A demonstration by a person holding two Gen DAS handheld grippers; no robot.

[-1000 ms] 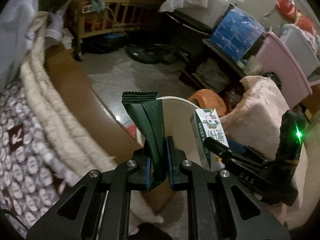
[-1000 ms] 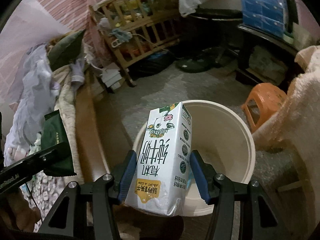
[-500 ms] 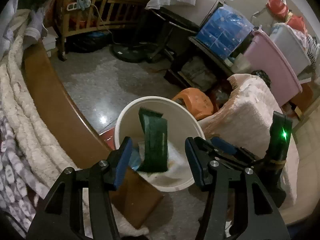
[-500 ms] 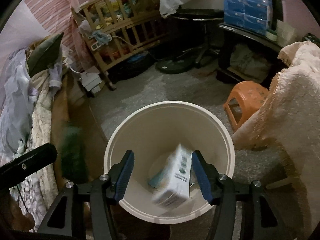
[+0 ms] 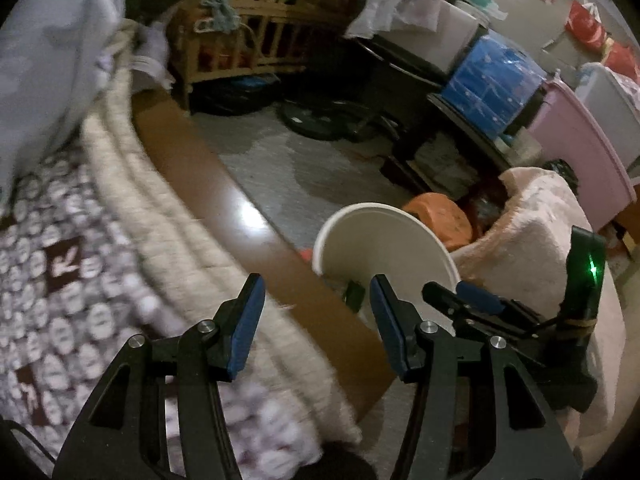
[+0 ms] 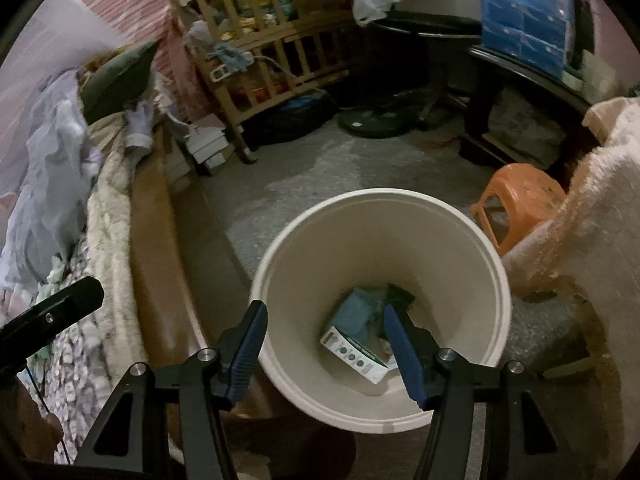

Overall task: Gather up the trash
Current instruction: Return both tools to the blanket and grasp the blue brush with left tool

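Observation:
A white bucket stands on the floor beside the bed. Inside it lie a white milk carton, a green wrapper and a pale blue piece. My right gripper hangs open right above the bucket's mouth, nothing between its blue pads. My left gripper is open and empty too, over the bed's brown wooden rail, with the bucket just to its right. A strip of the green wrapper shows inside. The right gripper appears at the left wrist view's right side.
A bed with a patterned quilt and cream blanket fills the left. An orange stool and a pink draped blanket stand right of the bucket. A wooden crib, a fan base and storage bins line the back.
Both grippers opened and let go: the green wrapper and the milk carton fell into the bucket. The left gripper has since swung left toward the bed.

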